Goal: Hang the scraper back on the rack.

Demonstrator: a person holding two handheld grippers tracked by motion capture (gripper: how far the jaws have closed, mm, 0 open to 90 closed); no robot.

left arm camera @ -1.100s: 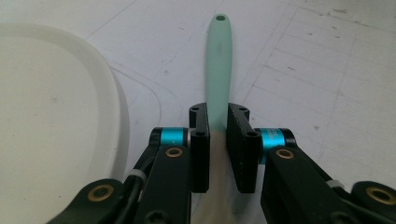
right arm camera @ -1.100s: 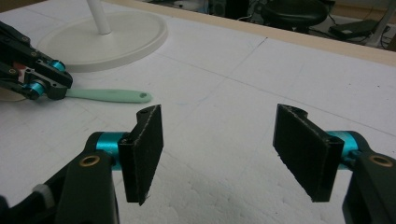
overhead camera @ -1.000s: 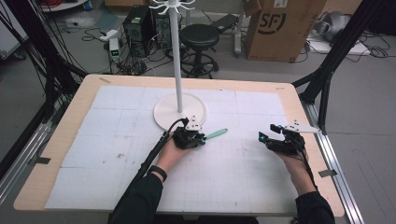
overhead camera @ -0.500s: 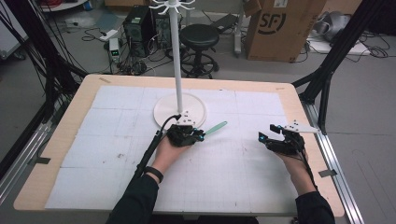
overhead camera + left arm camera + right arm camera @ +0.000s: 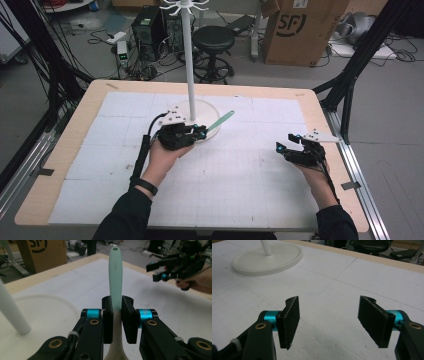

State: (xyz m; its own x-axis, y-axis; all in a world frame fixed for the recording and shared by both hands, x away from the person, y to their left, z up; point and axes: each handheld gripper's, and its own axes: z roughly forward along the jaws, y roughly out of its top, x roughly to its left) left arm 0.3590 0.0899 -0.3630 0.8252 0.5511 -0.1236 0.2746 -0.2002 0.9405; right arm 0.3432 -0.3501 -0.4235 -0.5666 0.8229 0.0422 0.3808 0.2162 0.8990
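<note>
Mint-green spatula handle [image 5: 115,277] is clamped in the left gripper [image 5: 116,315]; the right gripper [image 5: 329,322] gapes empty.

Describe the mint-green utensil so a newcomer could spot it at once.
Find the white stand rising from its round base at the table's middle. Just in front, the left tool is shut on the mint-green utensil. Its slim pale-green handle with a hole at the tip is the only coloured thing there.

Stand [image 5: 189,50] top — frame-cropped; utensil [image 5: 115,277] head unseen.
</note>
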